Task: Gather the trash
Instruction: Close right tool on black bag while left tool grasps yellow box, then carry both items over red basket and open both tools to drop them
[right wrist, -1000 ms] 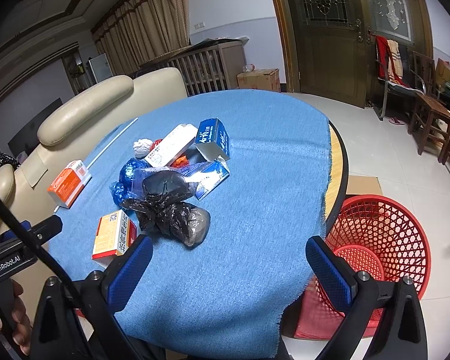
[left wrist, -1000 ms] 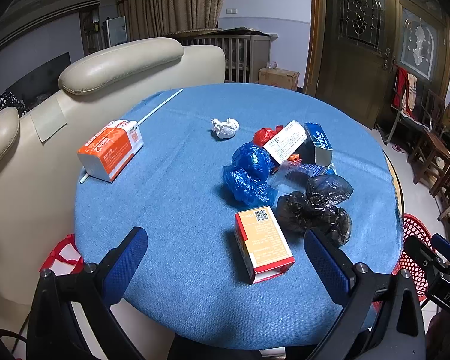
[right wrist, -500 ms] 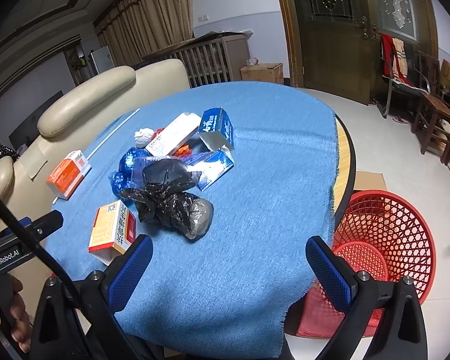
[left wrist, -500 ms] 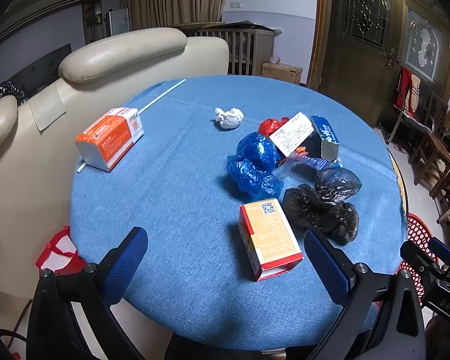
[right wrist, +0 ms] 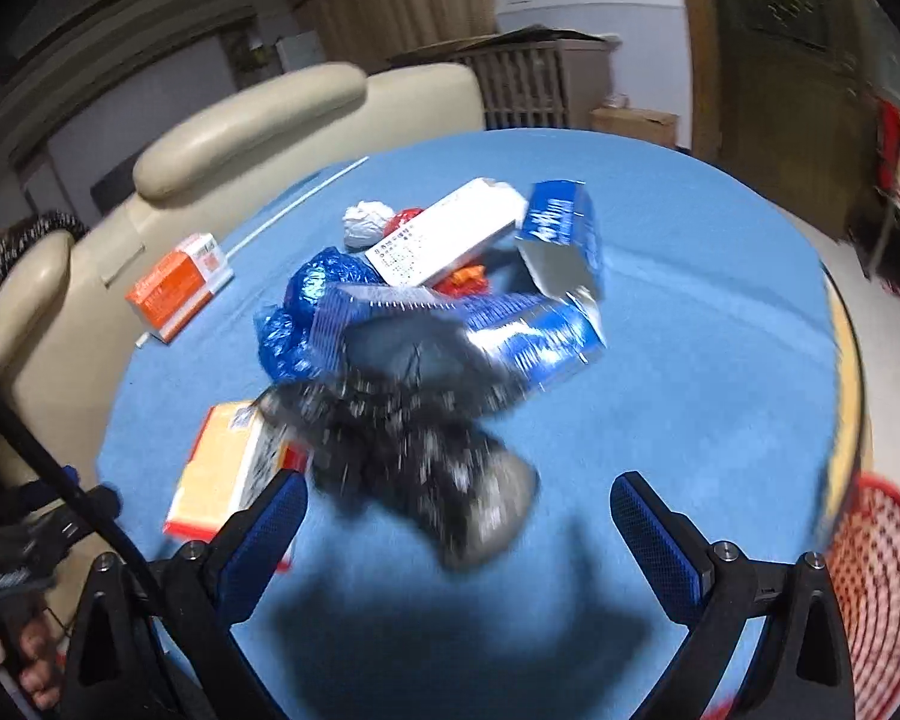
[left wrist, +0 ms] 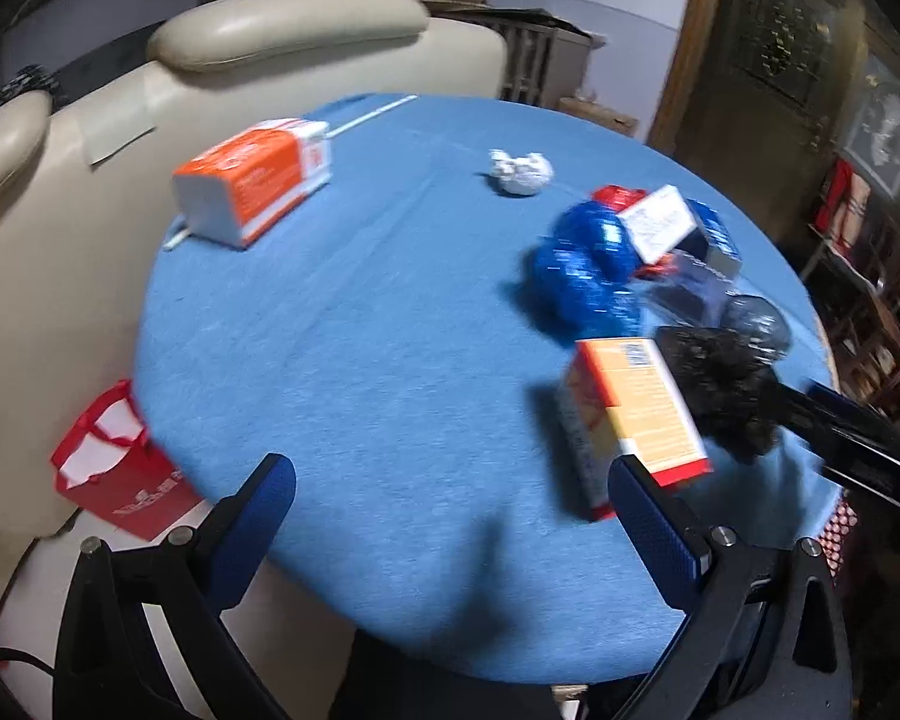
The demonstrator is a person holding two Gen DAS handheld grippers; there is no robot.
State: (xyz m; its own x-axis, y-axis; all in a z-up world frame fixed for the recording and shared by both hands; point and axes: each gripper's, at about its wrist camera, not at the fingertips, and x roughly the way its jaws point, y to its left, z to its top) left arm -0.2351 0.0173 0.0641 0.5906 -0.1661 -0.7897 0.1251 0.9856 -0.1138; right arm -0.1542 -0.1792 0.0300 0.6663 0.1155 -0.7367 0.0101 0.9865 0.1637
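Observation:
A pile of trash lies on the round blue table (left wrist: 360,360): a black plastic bag (right wrist: 426,456), a crumpled blue bag (right wrist: 306,312), a blue and silver carton (right wrist: 561,234), a white box (right wrist: 450,234), a crumpled white paper (left wrist: 519,171). An orange and yellow box (left wrist: 636,408) lies nearest the left gripper. My left gripper (left wrist: 450,522) is open and empty over the near table edge, its right finger close to that box. My right gripper (right wrist: 450,534) is open and empty, just in front of the black bag. Both views are motion blurred.
An orange and white tissue box (left wrist: 252,180) lies at the far left of the table by a white stick. A red mesh basket (right wrist: 870,588) stands on the floor right of the table. A cream sofa (left wrist: 90,180) and a red bag (left wrist: 114,468) are on the left.
Both grippers have moved forward and lower toward the table. The left view has swung left; the black bag now sits much closer between the right fingers.

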